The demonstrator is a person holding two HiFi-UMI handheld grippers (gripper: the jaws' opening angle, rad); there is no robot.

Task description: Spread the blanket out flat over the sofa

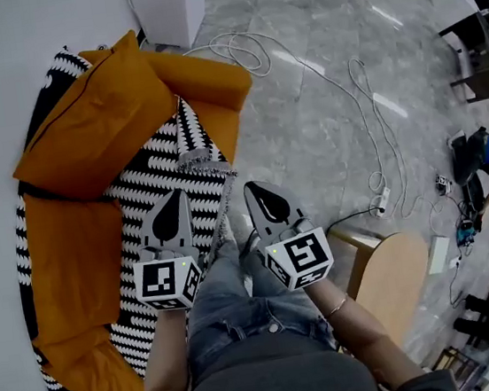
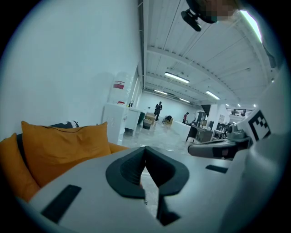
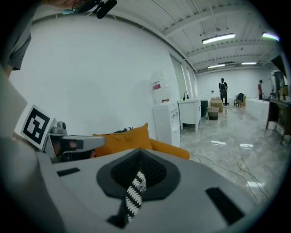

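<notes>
In the head view, the orange sofa (image 1: 73,248) stood against the wall at the left. The black-and-white blanket (image 1: 149,180) lay rumpled over its seat, partly under an orange cushion (image 1: 91,112). The left gripper (image 1: 174,210) and right gripper (image 1: 267,198) were held side by side above the person's knees. The blanket's fringed edge ran up between them. White cables (image 1: 344,70) trailed over the grey floor (image 1: 309,146).

In the left gripper view, the left gripper (image 2: 144,166) had its jaws closed together at the tips. Whether any cloth was caught there could not be made out. The cushion (image 2: 63,145) sat beyond, at the left.

In the right gripper view, the right gripper (image 3: 138,175) had its jaws pinched on 1 narrow strip of the blanket (image 3: 134,193), which hung down between them.
</notes>
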